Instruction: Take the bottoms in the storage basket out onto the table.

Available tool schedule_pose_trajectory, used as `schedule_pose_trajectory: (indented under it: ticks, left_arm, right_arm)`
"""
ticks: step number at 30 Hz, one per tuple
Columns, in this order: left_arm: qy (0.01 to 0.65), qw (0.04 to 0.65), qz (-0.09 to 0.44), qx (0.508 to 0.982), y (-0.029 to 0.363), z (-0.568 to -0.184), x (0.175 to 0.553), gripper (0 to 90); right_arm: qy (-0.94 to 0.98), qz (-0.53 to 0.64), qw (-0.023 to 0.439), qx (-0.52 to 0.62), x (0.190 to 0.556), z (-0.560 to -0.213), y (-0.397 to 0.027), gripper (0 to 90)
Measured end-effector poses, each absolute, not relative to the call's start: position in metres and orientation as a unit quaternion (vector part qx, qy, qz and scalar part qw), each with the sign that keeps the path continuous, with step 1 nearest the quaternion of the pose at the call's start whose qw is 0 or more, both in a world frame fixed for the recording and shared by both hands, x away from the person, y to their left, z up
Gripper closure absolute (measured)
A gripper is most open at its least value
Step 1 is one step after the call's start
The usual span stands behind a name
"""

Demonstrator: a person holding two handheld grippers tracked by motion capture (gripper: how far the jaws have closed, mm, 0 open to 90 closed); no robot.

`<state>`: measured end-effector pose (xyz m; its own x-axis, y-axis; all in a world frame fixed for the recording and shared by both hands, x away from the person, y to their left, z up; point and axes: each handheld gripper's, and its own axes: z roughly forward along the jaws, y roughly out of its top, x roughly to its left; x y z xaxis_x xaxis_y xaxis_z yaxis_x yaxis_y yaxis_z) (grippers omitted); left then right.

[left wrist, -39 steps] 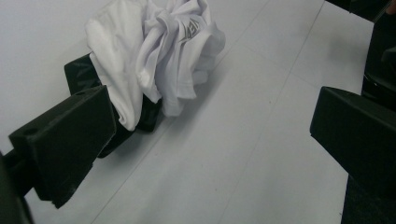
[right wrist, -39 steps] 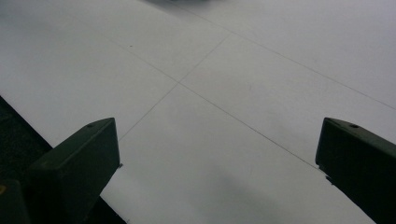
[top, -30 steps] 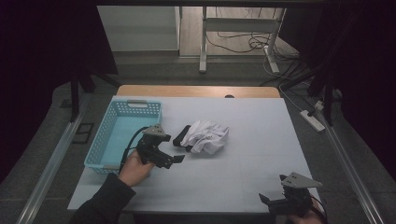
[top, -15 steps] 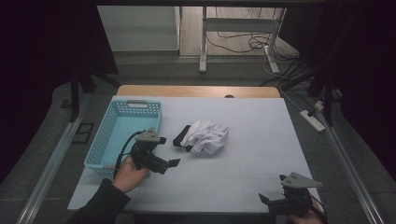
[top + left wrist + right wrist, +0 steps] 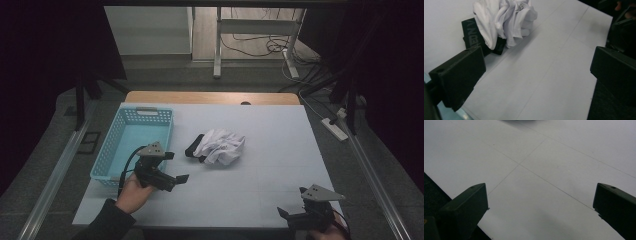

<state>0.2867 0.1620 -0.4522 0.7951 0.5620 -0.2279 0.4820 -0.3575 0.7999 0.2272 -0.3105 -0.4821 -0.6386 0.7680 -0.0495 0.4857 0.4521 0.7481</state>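
1. The left gripper is hovering low over the white table, held in the person's left hand. Its jaws are standing wide apart with nothing between them; in the left gripper view only bare tabletop is lying in the gap.

2. Just ahead of those jaws, a little toward the far side, a crumpled white cloth is lying on the table. It is near the left gripper but not touching it.

3. A black band with grey lettering is sticking out from under the cloth on the side facing the left gripper. In the left gripper view the band is sitting just beyond the left-hand jaw, with the cloth bunched on top of it.

4. Right beside the left gripper, on its outer side, a light blue basket is standing on the table. The gripper's body is overlapping the basket's near corner in the high view; I cannot tell whether they are touching.

5. The right gripper is resting at the near edge of the table, well apart from the cloth and the left gripper. Its jaws are also spread wide, holding nothing, and bare table surface is showing between them in the right gripper view.
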Motion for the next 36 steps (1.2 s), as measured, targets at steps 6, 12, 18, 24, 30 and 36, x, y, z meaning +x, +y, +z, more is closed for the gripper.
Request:
schedule_pose_trajectory:
  ticks: [6, 12, 18, 24, 30, 36]
  left_arm:
    - [0.319, 0.47, 0.05, 0.821, 0.166, -0.453, 0.278, 0.0]
    - [0.328, 0.469, 0.054, 0.818, 0.173, -0.456, 0.271, 0.0]
    - [0.337, 0.47, 0.061, 0.813, 0.182, -0.458, 0.263, 0.0]
    - [0.347, 0.468, 0.071, 0.81, 0.191, -0.46, 0.254, 0.0]
    - [0.356, 0.466, 0.078, 0.806, 0.199, -0.462, 0.246, 0.0]
    - [0.368, 0.461, 0.085, 0.803, 0.209, -0.465, 0.237, 0.0]
  right_arm:
    - [0.829, 0.362, 0.195, 0.379, 0.227, -0.482, -0.311, 0.0]
    - [0.83, 0.361, 0.194, 0.379, 0.228, -0.482, -0.31, 0.0]
    - [0.83, 0.361, 0.193, 0.379, 0.228, -0.482, -0.31, 0.0]
    - [0.83, 0.36, 0.193, 0.379, 0.228, -0.482, -0.31, 0.0]
    - [0.83, 0.36, 0.193, 0.379, 0.228, -0.482, -0.31, 0.0]
    - [0.83, 0.36, 0.193, 0.379, 0.228, -0.482, -0.31, 0.0]
